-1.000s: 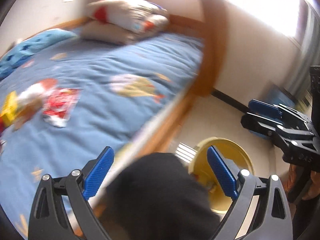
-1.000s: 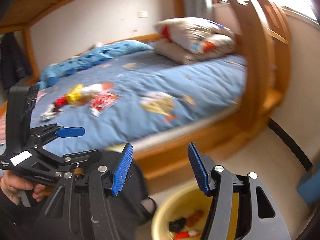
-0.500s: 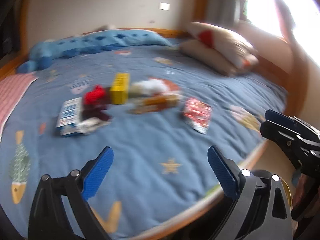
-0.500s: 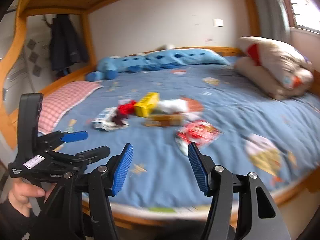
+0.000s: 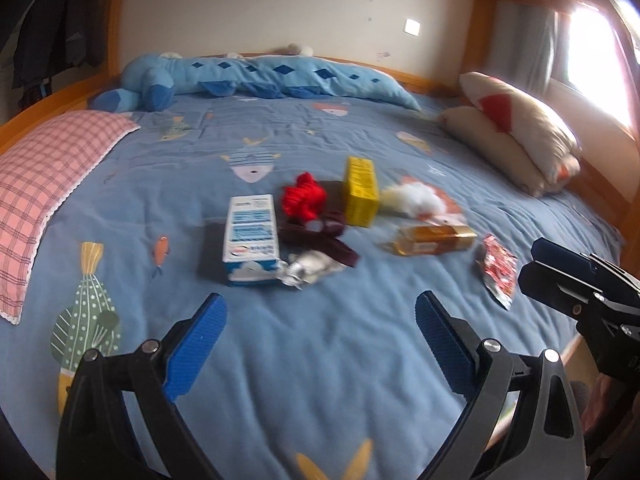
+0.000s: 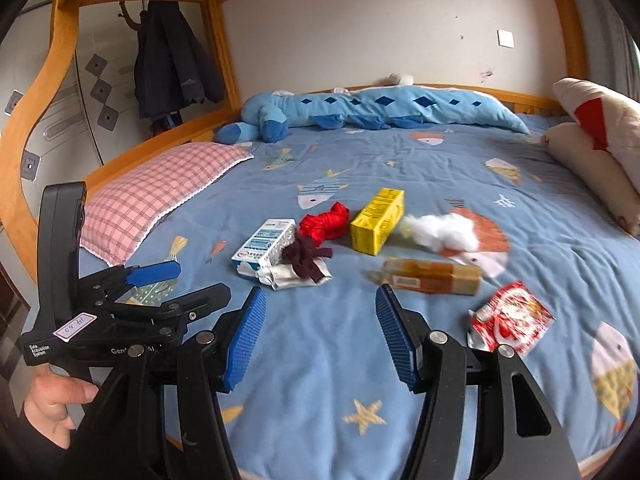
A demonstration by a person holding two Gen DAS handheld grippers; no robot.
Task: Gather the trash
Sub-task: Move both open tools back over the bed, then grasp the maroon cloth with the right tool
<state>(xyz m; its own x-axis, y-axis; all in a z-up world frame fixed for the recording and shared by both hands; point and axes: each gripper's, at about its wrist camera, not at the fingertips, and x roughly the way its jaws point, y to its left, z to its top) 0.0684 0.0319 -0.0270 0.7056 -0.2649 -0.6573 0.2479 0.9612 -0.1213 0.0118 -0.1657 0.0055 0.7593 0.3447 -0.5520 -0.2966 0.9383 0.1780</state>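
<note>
A heap of trash lies mid-bed on the blue quilt (image 5: 304, 360): a white-and-blue carton (image 5: 251, 238), a red wad (image 5: 303, 198), a yellow box (image 5: 361, 190), white fluff (image 5: 416, 198), an amber packet (image 5: 432, 240), a red wrapper (image 5: 498, 270) and a maroon cloth (image 5: 320, 236). My left gripper (image 5: 320, 344) hangs open and empty short of the carton. In the right wrist view my right gripper (image 6: 320, 336) is open and empty too, a little before the amber packet (image 6: 430, 276), with the red wrapper (image 6: 510, 318) to its right and the carton (image 6: 266, 246) ahead on the left.
A pink checked pillow (image 6: 160, 196) lies at the left, a long blue plush toy (image 6: 360, 110) along the far wall, and cream pillows (image 5: 516, 136) at the right. A wooden bed frame (image 6: 40, 92) rises at the left, with coats (image 6: 172, 60) hanging behind it.
Both views have swung left from the bed's corner and the yellow bin on the floor to the bed's middle. The trash heap now lies straight ahead. Both pairs of jaws keep the same gap.
</note>
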